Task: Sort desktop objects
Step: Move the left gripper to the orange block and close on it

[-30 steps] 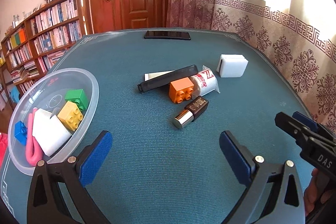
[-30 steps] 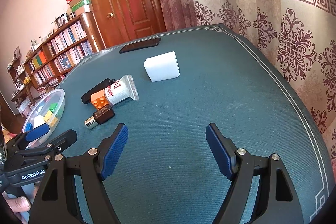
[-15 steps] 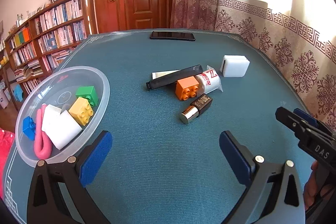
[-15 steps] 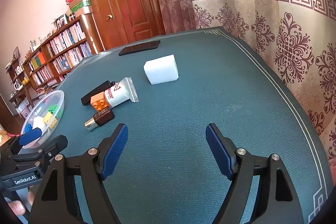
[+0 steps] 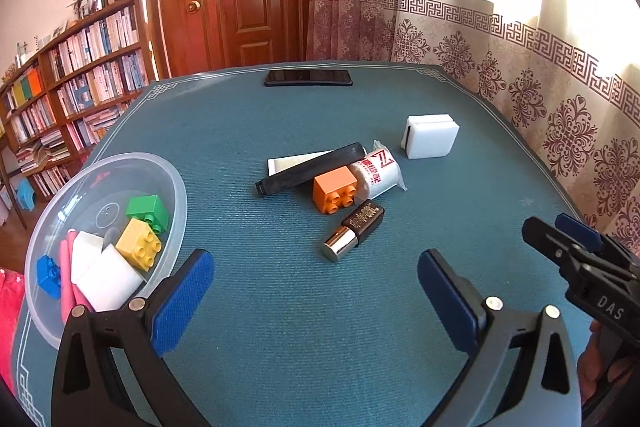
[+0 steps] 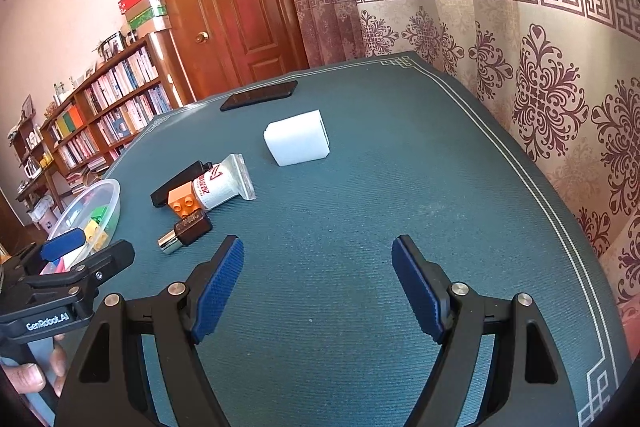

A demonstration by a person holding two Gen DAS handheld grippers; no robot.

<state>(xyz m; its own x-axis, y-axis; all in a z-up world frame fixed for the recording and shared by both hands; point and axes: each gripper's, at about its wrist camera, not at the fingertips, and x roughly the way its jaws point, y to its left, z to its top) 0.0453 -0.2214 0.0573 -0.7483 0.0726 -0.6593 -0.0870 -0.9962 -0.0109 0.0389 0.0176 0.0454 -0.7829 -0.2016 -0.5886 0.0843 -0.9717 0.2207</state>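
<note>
A: How do the tools stand?

B: The left hand-held gripper (image 5: 316, 279) is spread wide with nothing between its ribbed blue pads; the right hand-held gripper (image 6: 318, 269) likewise gapes empty over the woven teal desk (image 6: 400, 211).

A: And the loose things?

B: Mid-desk, bunched together: a studded orange brick (image 5: 335, 189) touching a crimped white tube (image 5: 378, 173), a long black bar (image 5: 310, 173) lying across a flat white strip (image 5: 298, 161), and a glossy brown lipstick (image 5: 354, 229) with a chrome end just beside the brick. A white foam block (image 5: 430, 137) sits toward the right edge.

A: Anything sorted?

B: The clear round plastic bowl (image 5: 176, 195) at the left edge holds green, yellow and blue bricks, white blocks and a pink loop. A dark phone (image 5: 308, 77) lies flat at the far edge.
</note>
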